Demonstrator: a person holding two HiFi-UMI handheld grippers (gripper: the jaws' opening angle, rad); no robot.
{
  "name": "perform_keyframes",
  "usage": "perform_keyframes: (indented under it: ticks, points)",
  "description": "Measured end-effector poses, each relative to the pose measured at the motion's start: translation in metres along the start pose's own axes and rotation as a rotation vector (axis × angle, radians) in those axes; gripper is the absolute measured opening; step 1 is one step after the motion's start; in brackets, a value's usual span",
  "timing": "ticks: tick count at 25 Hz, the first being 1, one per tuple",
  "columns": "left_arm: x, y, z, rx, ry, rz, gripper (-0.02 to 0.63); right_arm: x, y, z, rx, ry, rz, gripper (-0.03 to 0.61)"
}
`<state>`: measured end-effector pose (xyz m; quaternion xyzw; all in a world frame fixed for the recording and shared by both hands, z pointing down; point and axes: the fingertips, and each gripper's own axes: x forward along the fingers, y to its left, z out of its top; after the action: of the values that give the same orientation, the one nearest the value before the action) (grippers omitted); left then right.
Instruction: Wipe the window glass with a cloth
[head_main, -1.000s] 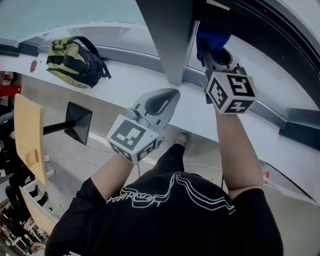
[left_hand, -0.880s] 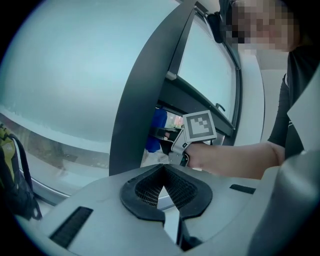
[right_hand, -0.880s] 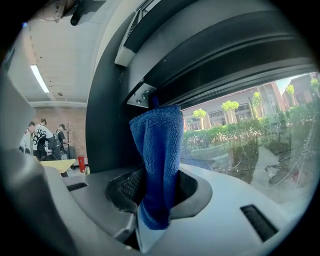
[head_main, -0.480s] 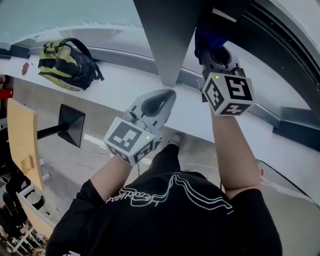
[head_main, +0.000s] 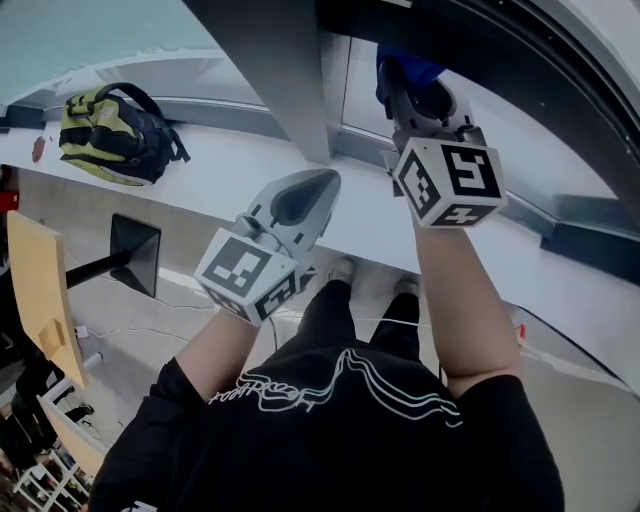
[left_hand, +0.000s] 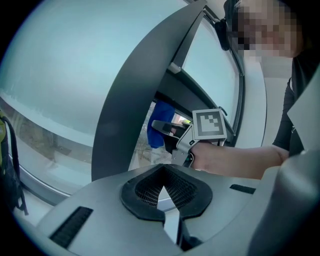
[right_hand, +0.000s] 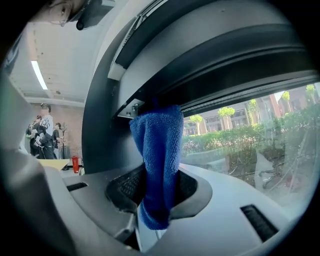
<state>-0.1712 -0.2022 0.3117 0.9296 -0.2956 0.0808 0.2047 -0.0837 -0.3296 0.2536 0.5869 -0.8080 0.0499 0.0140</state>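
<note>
A blue cloth (right_hand: 160, 150) stands up between the jaws of my right gripper (right_hand: 157, 200), which is shut on it. Its upper end lies against the dark frame at the top of the window glass (right_hand: 250, 140). In the head view the right gripper (head_main: 408, 85) is raised to the pane just right of the grey pillar (head_main: 270, 70), with the cloth (head_main: 405, 70) at its tip. My left gripper (head_main: 322, 182) hangs lower, over the white sill (head_main: 220, 165), shut with nothing in it. The left gripper view shows its closed jaws (left_hand: 165, 192) and, beyond them, the right gripper holding the cloth (left_hand: 159, 127).
A green and black backpack (head_main: 105, 130) lies on the sill at the left. Below the sill stand a black stand base (head_main: 135, 255) and a wooden board (head_main: 40, 300). People stand far back in the room (right_hand: 42, 132).
The right gripper with the cloth has slid a little up and to the left along the glass. The left gripper has shifted slightly left and stays shut.
</note>
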Motion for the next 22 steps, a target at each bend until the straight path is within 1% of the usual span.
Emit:
perform_keyframes:
  ticks: [7, 13, 22]
  points:
    - [0.026, -0.04, -0.006, 0.001, 0.014, -0.009, 0.005, -0.043, -0.044, -0.007, 0.008, -0.007, -0.035, 0.094]
    - [0.058, -0.091, -0.017, 0.004, 0.025, -0.025, 0.005, -0.086, -0.097, -0.007, 0.007, -0.016, -0.063, 0.092]
    - [0.11, -0.173, -0.042, -0.023, 0.036, -0.054, 0.005, -0.159, -0.182, -0.015, -0.006, -0.009, -0.11, 0.094]
